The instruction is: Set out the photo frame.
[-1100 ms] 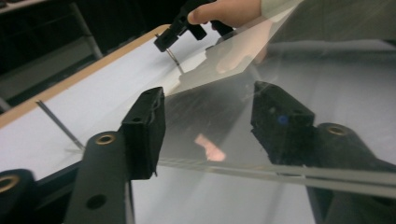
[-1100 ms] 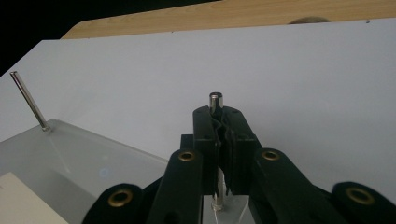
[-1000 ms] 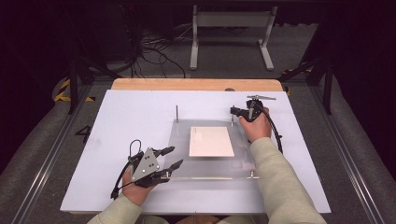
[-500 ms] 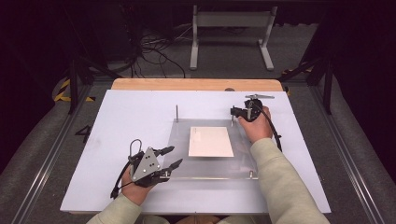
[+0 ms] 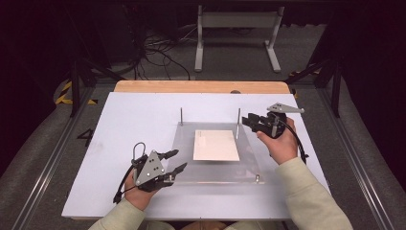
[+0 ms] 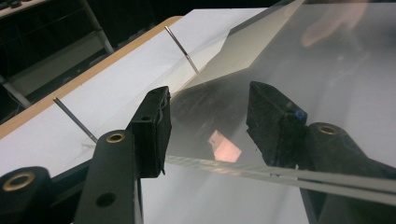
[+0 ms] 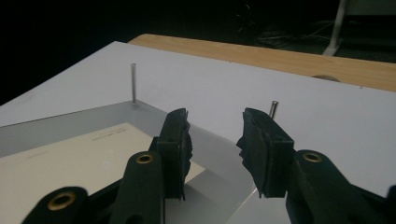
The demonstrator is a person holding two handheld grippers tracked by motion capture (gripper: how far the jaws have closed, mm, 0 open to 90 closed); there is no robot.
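A clear acrylic plate (image 5: 215,170) lies on the white table top with a cream paper sheet (image 5: 215,145) at its middle. Thin metal pins stand at its far left corner (image 5: 181,116) and far right corner (image 5: 238,116). My left gripper (image 5: 179,159) rests at the plate's near left corner. Its jaws are apart, and in the left gripper view (image 6: 210,93) the plate's edge (image 6: 224,163) runs across them untouched. My right gripper (image 5: 246,120) hovers just right of the far right pin. Its jaws (image 7: 215,119) have just been opening, with nothing between them and the pin (image 7: 273,108) behind.
The white top (image 5: 119,143) sits on a wooden table whose far edge (image 5: 191,86) shows bare. A short stub (image 5: 257,178) marks the plate's near right corner. Cables and a metal stand lie on the dark floor beyond.
My right gripper has drawn back to the right and upward from the far right pin, and its jaws have parted. The left gripper has stayed where it was.
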